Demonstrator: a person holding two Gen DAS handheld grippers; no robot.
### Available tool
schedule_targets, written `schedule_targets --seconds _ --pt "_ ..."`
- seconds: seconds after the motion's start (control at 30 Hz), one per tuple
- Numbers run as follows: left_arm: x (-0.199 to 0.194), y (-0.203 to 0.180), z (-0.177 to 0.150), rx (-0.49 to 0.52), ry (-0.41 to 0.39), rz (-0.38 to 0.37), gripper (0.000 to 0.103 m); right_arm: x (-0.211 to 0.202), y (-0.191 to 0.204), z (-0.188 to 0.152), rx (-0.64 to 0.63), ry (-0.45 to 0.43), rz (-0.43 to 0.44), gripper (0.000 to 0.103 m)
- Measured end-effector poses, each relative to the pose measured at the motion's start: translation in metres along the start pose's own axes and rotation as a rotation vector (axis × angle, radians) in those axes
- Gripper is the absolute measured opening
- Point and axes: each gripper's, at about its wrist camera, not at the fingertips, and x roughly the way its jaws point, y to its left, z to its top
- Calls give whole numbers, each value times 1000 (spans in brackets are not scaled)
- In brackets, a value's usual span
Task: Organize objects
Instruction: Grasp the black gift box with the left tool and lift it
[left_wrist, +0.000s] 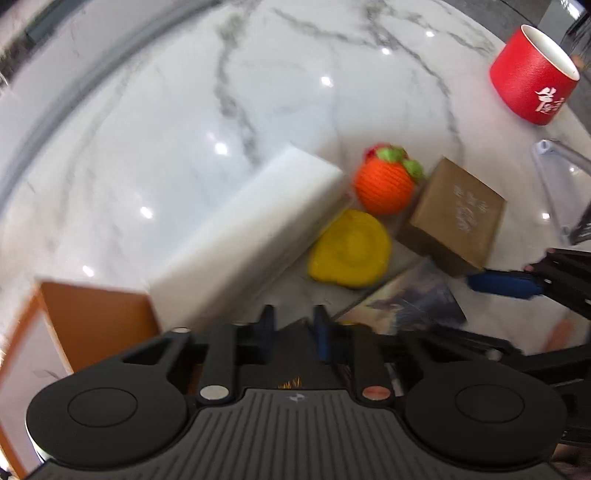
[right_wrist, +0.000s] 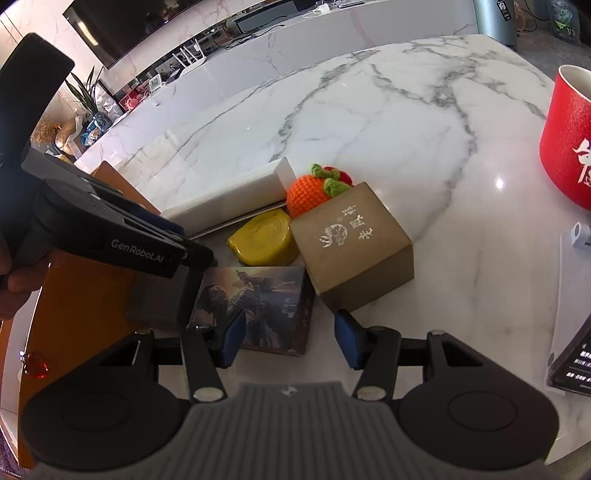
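Note:
On the marble table lie a long white box (right_wrist: 229, 197), a yellow disc (right_wrist: 262, 240), an orange crocheted fruit (right_wrist: 308, 192), a brown cube box (right_wrist: 354, 247) and a flat picture box (right_wrist: 258, 306). My left gripper (left_wrist: 293, 330) is shut on a dark grey box (right_wrist: 159, 299), held just left of the picture box. My right gripper (right_wrist: 290, 338) is open, its fingers on either side of the picture box's near right corner. In the left wrist view I see the white box (left_wrist: 251, 229), yellow disc (left_wrist: 351, 254), fruit (left_wrist: 384, 184) and brown box (left_wrist: 458, 214).
A red cup (right_wrist: 569, 147) stands at the right. A clear stand with a dark card (right_wrist: 569, 325) sits at the right edge. An orange box (left_wrist: 92, 321) lies at the left, with a small red gem (right_wrist: 35, 365) by it.

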Motion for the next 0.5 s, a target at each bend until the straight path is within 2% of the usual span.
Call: schedule_targets --seconds 0.1,0.33,0.43,0.5 --pt "18 -8 -14 3 68 -47 16 0 2 0 -11 12 -8 56" --pt "16 -15 -35 -29 57 -135 15 -2 9 -3 -55 32 -42 58" --pt "8 -20 -40 25 34 -93 36 -3 9 -3 -48 35 -51 60" --pt "-2 -27 -44 102 18 -66 56 -6 9 -4 -44 29 -56 61"
